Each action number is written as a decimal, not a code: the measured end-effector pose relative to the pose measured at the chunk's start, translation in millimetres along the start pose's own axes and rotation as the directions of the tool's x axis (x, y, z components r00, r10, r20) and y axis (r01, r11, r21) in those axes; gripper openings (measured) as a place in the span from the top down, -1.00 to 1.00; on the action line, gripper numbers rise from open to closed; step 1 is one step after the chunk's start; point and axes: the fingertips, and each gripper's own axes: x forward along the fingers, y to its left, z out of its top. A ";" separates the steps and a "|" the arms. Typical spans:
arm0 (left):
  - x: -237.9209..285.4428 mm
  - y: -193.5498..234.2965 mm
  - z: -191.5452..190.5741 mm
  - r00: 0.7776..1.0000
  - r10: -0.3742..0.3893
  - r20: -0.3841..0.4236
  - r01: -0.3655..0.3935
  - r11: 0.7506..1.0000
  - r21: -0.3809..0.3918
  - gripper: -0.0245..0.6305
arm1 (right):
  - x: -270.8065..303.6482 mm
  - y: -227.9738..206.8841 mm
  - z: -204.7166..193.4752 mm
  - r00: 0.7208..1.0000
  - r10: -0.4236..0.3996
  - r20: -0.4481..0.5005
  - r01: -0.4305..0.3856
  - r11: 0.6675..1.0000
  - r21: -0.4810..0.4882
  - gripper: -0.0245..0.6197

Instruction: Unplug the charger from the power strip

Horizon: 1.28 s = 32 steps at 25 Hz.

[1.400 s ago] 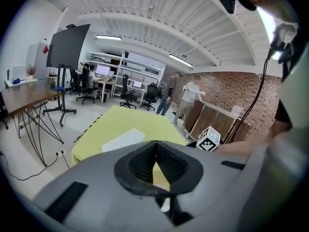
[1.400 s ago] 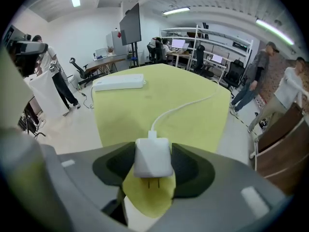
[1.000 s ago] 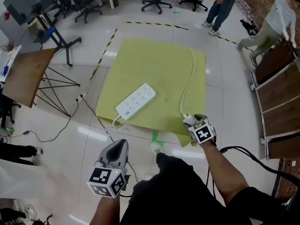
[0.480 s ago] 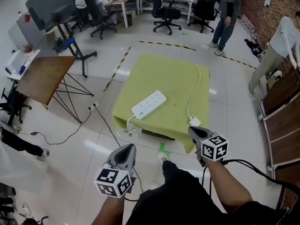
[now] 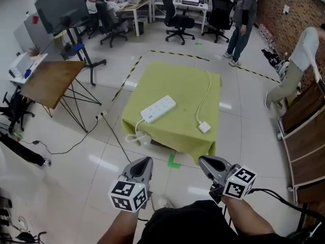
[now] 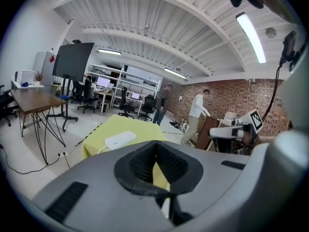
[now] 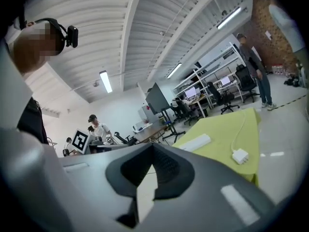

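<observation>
A white power strip (image 5: 158, 109) lies on the yellow-green cloth table (image 5: 175, 83), with nothing plugged into it that I can see. The white charger (image 5: 204, 127) lies loose on the cloth near the front right edge, and its cable (image 5: 205, 93) runs toward the far side. Both grippers hang over the floor, well short of the table. My left gripper (image 5: 145, 162) is shut and empty. So is my right gripper (image 5: 204, 161), which holds nothing. The right gripper view shows the charger (image 7: 240, 155) and the strip (image 7: 195, 142) far ahead; the left gripper view shows the strip (image 6: 119, 139).
A wooden folding table (image 5: 48, 83) and a black screen on a stand (image 5: 61, 6) are at the left. The strip's cord (image 5: 136, 136) hangs off the front edge toward a floor cable (image 5: 109, 131). Wooden panels (image 5: 302, 131) stand at the right. People and office chairs are beyond the table.
My right gripper has let go of the charger, shut, and risen back from the table's front edge. The left gripper has drawn back too. The charger now lies loose on the cloth.
</observation>
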 end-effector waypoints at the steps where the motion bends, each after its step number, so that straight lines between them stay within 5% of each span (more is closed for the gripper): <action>1: -2.7 -4.6 -1.4 1.000 0.005 0.008 -0.005 1.000 0.002 0.91 | -5.3 7.1 -2.2 1.000 0.007 -0.002 -0.007 1.000 -0.006 0.92; 11: -13.1 -70.8 -15.9 0.991 0.092 0.099 -0.093 0.996 0.002 0.91 | -118.1 37.6 -28.4 0.998 -0.014 -0.053 0.002 0.977 -0.215 0.92; 18: -32.1 -162.5 -35.6 0.992 0.090 0.087 -0.098 0.990 0.097 0.91 | -207.0 24.9 -61.4 0.997 -0.050 -0.066 0.038 0.984 -0.174 0.92; 26: -43.8 -198.6 -58.5 0.992 0.102 0.080 -0.101 0.995 -0.021 0.91 | -243.9 22.2 -75.5 0.998 -0.008 -0.060 -0.003 0.984 -0.176 0.92; 32: -47.0 -211.6 -53.7 0.988 0.127 0.091 -0.129 0.991 0.017 0.91 | -253.9 15.0 -75.9 0.999 0.002 -0.053 -0.012 0.984 -0.179 0.92</action>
